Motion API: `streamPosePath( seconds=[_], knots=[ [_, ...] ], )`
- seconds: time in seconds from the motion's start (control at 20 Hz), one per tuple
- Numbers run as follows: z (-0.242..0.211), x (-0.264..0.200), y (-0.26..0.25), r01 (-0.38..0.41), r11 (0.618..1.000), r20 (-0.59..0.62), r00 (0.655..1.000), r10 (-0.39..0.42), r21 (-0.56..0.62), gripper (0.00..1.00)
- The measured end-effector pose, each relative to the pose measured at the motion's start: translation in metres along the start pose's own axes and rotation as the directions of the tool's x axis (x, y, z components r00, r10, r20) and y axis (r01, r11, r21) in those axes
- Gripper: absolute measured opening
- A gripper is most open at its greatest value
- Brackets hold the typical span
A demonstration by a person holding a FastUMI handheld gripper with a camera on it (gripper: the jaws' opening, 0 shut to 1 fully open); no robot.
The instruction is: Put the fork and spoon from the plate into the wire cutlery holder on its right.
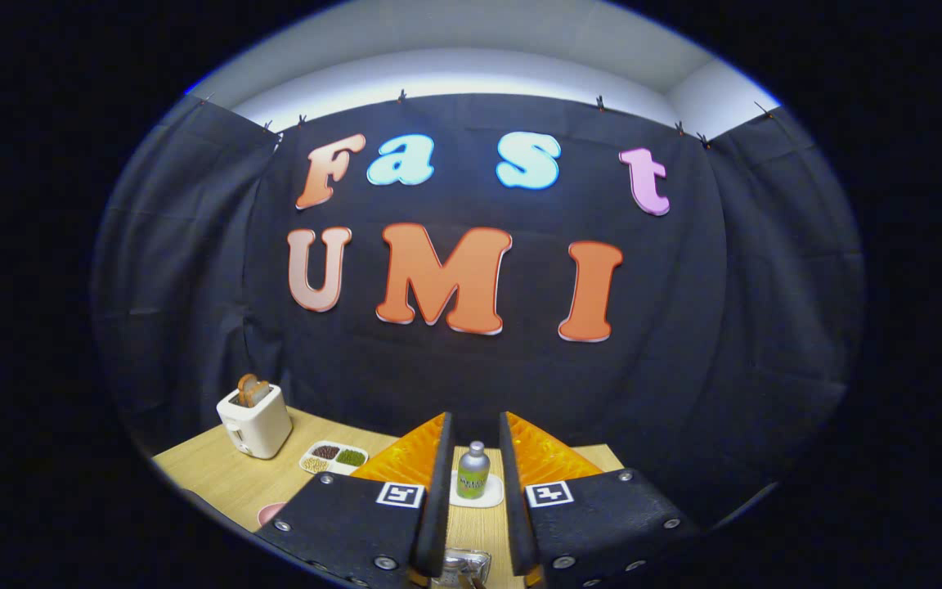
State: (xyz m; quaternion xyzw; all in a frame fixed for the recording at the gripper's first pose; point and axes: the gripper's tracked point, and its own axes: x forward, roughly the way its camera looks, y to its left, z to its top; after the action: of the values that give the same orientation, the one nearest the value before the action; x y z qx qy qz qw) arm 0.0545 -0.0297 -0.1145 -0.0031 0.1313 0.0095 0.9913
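The tongs point(475, 499) carry dark textured blocks with silver screws; each bears a square black-and-white marker.

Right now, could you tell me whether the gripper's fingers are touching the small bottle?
Apart. In the gripper view the bottle stands beyond the open fingers, with table visible on both sides.

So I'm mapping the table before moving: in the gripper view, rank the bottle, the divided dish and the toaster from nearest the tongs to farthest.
1. Bottle, on its small tray, just ahead between the open tongs.
2. Divided dish of beans, beyond and left.
3. Toaster, farther left, toast in its slot.
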Motion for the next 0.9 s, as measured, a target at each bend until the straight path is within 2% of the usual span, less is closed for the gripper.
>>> streamPosePath(
  seconds=[0.05, 0.15, 0.45, 0.6, 0.9],
  knots=[
    [0.012, -0.003, 0.001, -0.001, 1.0, 0.026, 1.0, 0.001, 0.003, 0.41],
    [0.027, -0.009, 0.004, -0.006, 1.0, 0.058, 0.998, 0.005, 0.009, 0.54],
    [0.044, -0.022, -0.001, -0.001, 0.999, 0.098, 0.995, -0.003, 0.033, 0.86],
    [0.049, -0.027, -0.006, 0.027, 0.999, 0.118, 0.993, -0.03, 0.028, 0.96],
    [0.048, -0.032, -0.009, 0.049, 0.999, 0.133, 0.99, -0.051, 0.014, 0.97]
  ],
)
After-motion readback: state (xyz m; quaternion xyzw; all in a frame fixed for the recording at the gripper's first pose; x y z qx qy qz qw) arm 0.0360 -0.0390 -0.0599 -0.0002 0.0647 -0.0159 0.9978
